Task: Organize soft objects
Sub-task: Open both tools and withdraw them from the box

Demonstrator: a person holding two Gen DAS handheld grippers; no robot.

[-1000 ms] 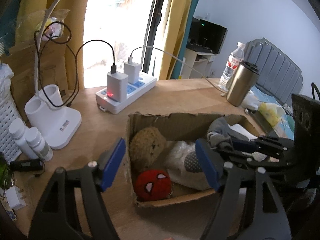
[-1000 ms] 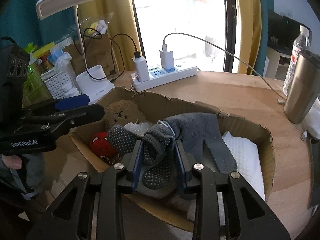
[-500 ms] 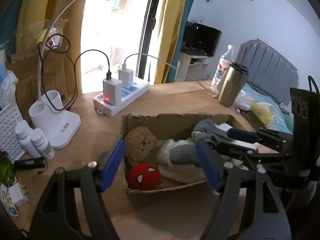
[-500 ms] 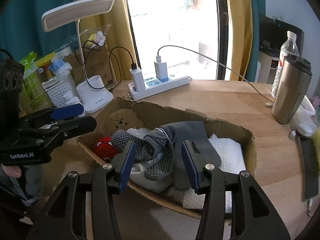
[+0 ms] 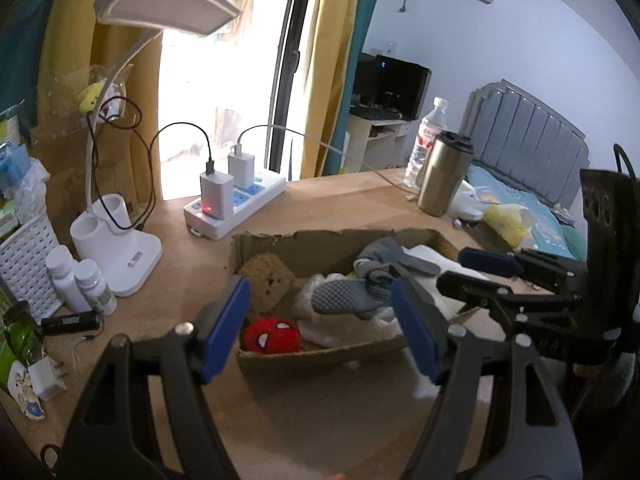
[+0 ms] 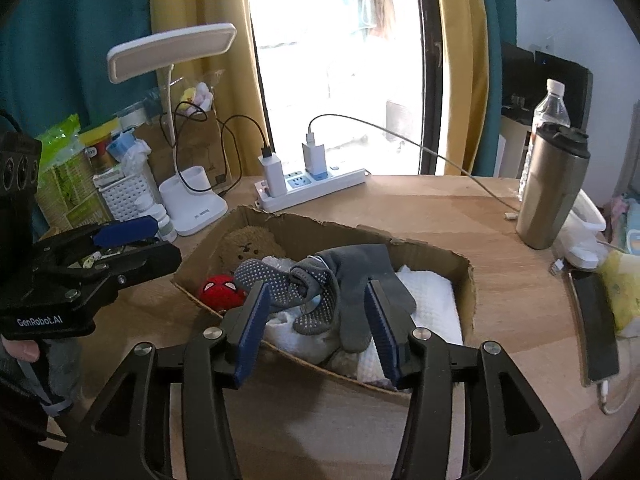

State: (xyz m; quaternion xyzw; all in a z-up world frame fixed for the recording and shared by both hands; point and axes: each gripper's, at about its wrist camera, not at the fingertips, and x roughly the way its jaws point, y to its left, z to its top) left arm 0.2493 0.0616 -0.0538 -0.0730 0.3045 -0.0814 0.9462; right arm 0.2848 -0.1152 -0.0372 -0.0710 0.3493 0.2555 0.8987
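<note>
A shallow cardboard box [image 6: 304, 225] [image 5: 320, 354] on the wooden desk holds soft things: grey dotted gloves [image 6: 320, 284] [image 5: 352, 300] on top, a white towel [image 6: 432, 304], a brown plush [image 6: 248, 242] [image 5: 266, 280] and a red spider-face ball [image 6: 220, 288] [image 5: 272, 334]. My right gripper [image 6: 316, 328] is open and empty, held near the box's front edge, apart from the gloves. My left gripper [image 5: 320, 328] is open and empty at the box's left front.
A white power strip with chargers [image 6: 312, 188] and a desk lamp [image 6: 188, 216] stand behind the box. A steel tumbler [image 6: 552, 192], a water bottle [image 6: 550, 108] and a phone [image 6: 592, 320] are at the right. A white basket and small bottles [image 5: 76, 280] are at the left.
My right gripper opened, let go of the grey gloves in the box, and drew back. My left gripper also pulled back from the box, still open.
</note>
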